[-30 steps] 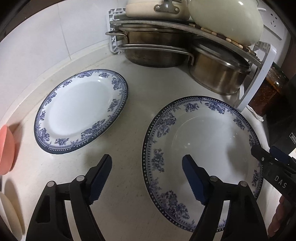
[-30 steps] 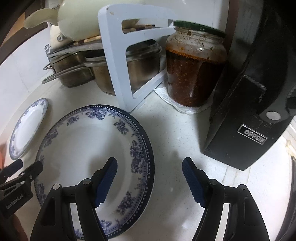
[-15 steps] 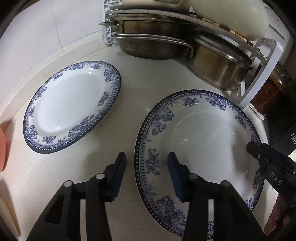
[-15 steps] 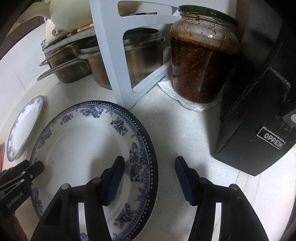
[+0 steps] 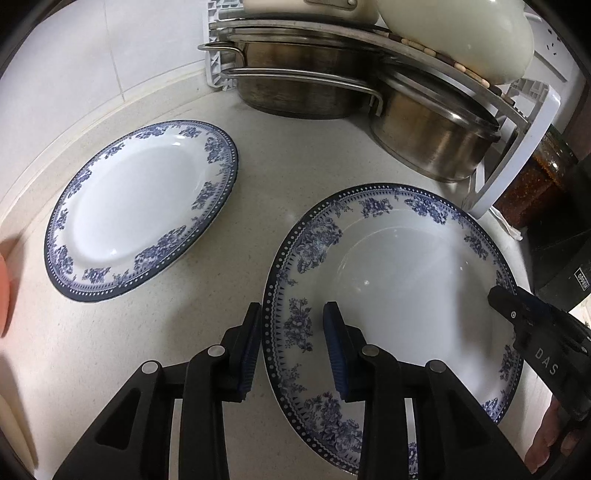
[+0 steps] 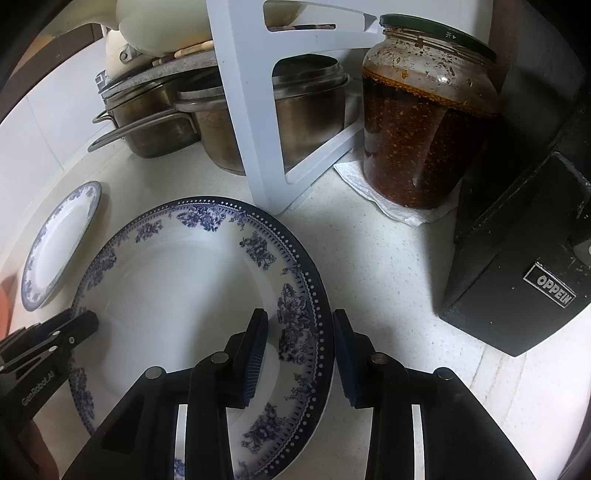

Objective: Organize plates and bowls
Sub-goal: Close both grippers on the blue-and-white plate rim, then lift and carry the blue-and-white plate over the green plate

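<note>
A large blue-and-white floral plate lies flat on the pale counter. My left gripper straddles its left rim, one pad outside the edge and one over the patterned band. Its jaws are closing, and a gap still shows at the pads. My right gripper straddles the opposite rim the same way, jaws closing and pads not visibly pressing. Each gripper's tip shows in the other's view: right gripper, left gripper. A second, similar plate lies further left.
Steel pots sit under a white rack behind the plates, with a cream pot on top. A jar of dark red sauce and a black block stand at the right. A pink object is at the left edge.
Both grippers' jaws have narrowed from wide open to close around the large plate's opposite rims. The plates have not moved.
</note>
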The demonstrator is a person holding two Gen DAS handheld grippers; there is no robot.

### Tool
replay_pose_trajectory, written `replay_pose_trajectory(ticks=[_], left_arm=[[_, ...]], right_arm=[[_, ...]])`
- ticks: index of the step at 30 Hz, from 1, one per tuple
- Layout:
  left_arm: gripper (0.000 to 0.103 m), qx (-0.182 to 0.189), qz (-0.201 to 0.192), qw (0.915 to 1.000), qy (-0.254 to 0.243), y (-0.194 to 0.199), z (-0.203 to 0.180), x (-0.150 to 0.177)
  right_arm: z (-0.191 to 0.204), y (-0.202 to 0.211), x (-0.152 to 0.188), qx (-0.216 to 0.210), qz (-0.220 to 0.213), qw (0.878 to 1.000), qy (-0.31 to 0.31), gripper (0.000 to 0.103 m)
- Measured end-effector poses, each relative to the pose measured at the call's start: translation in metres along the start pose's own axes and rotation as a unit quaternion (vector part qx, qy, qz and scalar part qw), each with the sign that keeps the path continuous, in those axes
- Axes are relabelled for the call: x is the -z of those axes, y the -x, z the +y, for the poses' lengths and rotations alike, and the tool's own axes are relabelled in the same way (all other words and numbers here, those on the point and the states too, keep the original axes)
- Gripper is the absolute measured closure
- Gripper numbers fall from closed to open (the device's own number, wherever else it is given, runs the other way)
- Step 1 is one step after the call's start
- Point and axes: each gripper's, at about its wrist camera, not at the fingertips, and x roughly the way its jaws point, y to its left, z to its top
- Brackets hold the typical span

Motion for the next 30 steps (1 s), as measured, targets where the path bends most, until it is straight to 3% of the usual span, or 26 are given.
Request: replay_pose_trajectory(ticks=[18, 30], left_arm=[[0.07, -0.015, -0.023, 0.9989, 0.037, 0.061, 0.022, 0.041], [0.071, -0.052, -0.05, 0.993, 0.094, 0.13, 0.066, 0.093]], right_arm=[[0.02, 0.059, 0.03, -0.005, -0.021, 0.999, 0.035, 0.068], [0.058, 0.103, 0.062, -0.046, -0.033, 0.995, 0.085, 0.068]])
